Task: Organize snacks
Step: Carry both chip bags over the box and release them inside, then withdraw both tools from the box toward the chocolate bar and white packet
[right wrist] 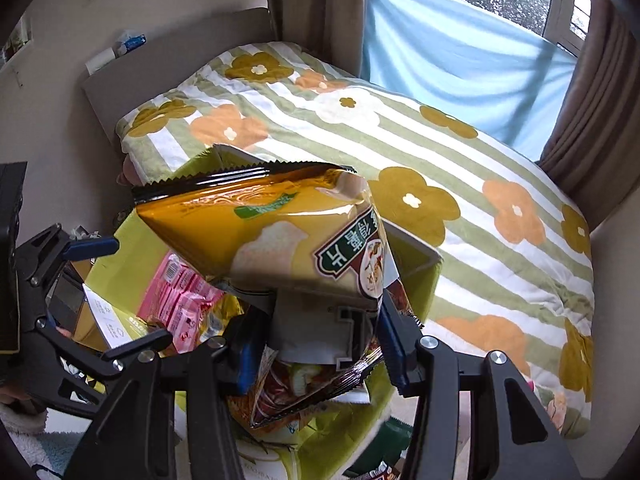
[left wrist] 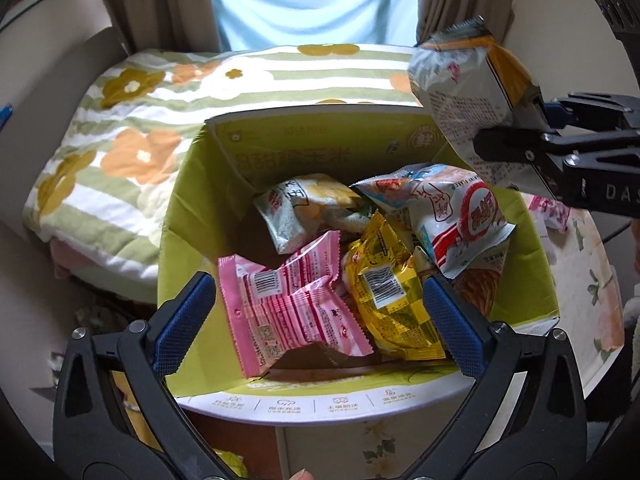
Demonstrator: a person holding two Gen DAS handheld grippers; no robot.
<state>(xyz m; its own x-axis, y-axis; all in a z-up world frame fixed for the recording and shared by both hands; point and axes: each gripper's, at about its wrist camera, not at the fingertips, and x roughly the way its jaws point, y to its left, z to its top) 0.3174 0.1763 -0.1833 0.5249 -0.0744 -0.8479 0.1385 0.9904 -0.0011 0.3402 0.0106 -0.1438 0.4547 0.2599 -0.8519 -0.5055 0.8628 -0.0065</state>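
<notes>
**Snack packets going into the green box**

A yellow-brown packet (right wrist: 280, 240) is held over the open green box (left wrist: 188, 216), pinched at its lower end by the right gripper (right wrist: 320, 340), whose jaws are closed tight on it. It is judged light, soft and air-puffed, with slick crinkly film and probably brittle contents, so a hold on the flat crimped seam is preferred to a squeeze on the body.

The left gripper (left wrist: 320, 320) is poised above the box with its jaws spread as wide as they go; nothing is pressed between the pads.

Inside the box, five packets can be counted with some confidence: one pink packet (left wrist: 292, 304), one gold packet (left wrist: 384, 296), one white-and-red packet (left wrist: 460, 220), one pale packet (left wrist: 312, 208) with yellow print, and part of a brown one beneath. More may be hidden below. One further pink-printed packet (left wrist: 548, 210) is seen outside the box on the counter (left wrist: 592, 264). The bed (left wrist: 120, 128) lies just behind the box.
</notes>
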